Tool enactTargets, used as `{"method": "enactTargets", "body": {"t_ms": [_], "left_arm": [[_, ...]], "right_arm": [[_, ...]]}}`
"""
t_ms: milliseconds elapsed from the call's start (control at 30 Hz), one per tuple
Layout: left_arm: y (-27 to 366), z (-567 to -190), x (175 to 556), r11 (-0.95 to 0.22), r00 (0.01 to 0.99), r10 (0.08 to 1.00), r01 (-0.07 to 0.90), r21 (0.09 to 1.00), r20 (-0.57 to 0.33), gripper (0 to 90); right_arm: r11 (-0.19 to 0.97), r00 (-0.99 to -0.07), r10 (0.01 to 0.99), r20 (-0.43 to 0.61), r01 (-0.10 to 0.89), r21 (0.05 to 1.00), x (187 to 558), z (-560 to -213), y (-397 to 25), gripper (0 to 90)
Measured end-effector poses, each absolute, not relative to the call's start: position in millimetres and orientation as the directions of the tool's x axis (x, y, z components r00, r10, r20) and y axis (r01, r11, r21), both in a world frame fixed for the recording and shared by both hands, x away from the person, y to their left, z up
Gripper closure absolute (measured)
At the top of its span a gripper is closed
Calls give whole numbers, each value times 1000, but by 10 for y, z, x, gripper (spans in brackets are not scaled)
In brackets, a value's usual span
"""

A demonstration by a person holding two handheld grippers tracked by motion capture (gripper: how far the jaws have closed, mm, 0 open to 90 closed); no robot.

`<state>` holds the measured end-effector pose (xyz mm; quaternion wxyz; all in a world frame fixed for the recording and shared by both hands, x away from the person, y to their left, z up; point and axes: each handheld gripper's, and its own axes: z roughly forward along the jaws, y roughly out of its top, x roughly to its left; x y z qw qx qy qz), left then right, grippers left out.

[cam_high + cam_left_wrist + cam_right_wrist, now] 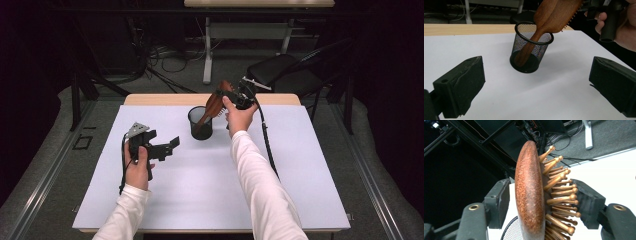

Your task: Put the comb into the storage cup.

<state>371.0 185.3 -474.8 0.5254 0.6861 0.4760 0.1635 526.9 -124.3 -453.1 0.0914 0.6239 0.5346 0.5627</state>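
The right gripper (pixel 235 95) clamps the wooden hairbrush (pixel 214 104) by its head, handle down inside the mesh cup (pixel 201 123) near the table's (pixel 300 190) far edge; the left gripper (pixel 162 147) waits open. A sideways pull could tip the light cup.

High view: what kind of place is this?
Likely a lab recording setup: a white-topped table ringed by dark curtains, loose cables on the floor, and another desk behind.
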Motion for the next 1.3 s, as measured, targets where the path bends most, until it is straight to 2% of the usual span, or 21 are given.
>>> {"method": "enactTargets", "body": {"t_ms": [533, 633, 733, 1300], "left_arm": [[1849, -4757, 3716, 7, 493, 824, 486, 874, -281, 3], [1849, -4757, 3716, 8, 492, 824, 486, 874, -281, 4], [1848, -4758, 3716, 7, 491, 825, 487, 873, -280, 3], [1844, -4763, 3722, 5, 491, 826, 486, 874, -278, 4]], "right_arm": [[-378, -191, 801, 568, 575, 726, 5278, -4532, -1276, 142], [-371, -192, 805, 562, 576, 728, 5278, -4531, -1274, 134], [-364, -194, 809, 555, 576, 732, 5280, -4531, -1278, 81], [-311, -201, 841, 502, 580, 753, 5258, -4505, -1297, 0]]}}
